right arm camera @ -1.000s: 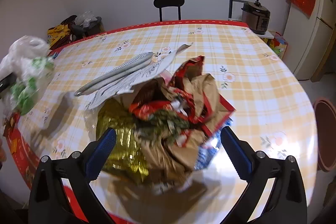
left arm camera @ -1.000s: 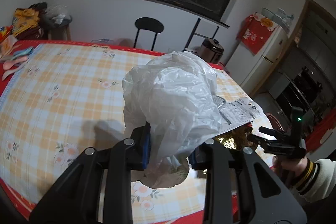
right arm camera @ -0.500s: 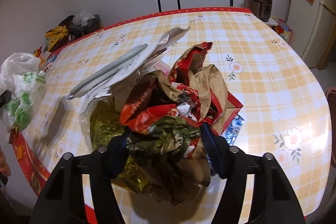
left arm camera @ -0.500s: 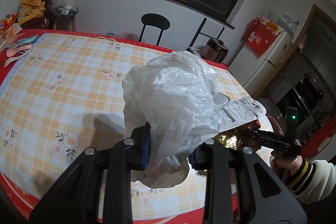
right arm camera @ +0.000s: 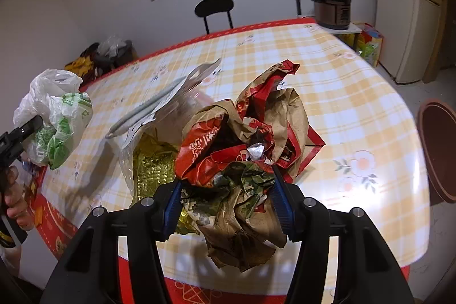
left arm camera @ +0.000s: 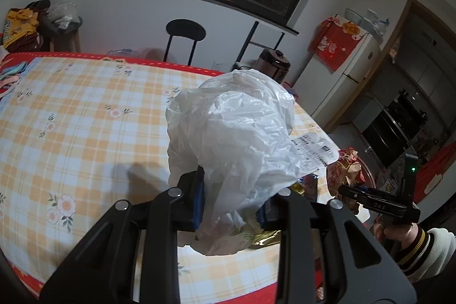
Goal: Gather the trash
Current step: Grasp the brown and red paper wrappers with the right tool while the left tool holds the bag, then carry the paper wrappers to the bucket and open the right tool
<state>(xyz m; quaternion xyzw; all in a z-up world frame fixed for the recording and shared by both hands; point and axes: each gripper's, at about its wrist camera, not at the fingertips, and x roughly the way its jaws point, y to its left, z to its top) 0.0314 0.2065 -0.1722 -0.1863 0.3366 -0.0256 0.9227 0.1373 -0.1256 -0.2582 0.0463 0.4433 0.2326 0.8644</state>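
My left gripper [left arm camera: 229,200] is shut on a crumpled white plastic bag [left arm camera: 233,133] and holds it above the checked tablecloth; the bag also shows at the left of the right wrist view [right arm camera: 54,118], with green print on it. My right gripper [right arm camera: 226,197] is shut on a wad of crumpled red and brown paper wrappers [right arm camera: 245,138], lifted just off the table. A gold foil wrapper [right arm camera: 152,164] and a clear bag with a printed paper sheet [right arm camera: 168,99] lie under and left of the wad. The right gripper shows in the left wrist view [left arm camera: 370,198].
The round table [right arm camera: 356,81] has a yellow checked cloth with a red border. A black chair [right arm camera: 213,9] stands at the far side. A rice cooker [right arm camera: 332,9] and a fridge [right arm camera: 416,13] stand at the right. A brown basin [right arm camera: 439,150] is on the floor.
My right gripper has closed on the red and brown wrapper wad and lifted it slightly. My left gripper still holds the white bag and has shifted a little.
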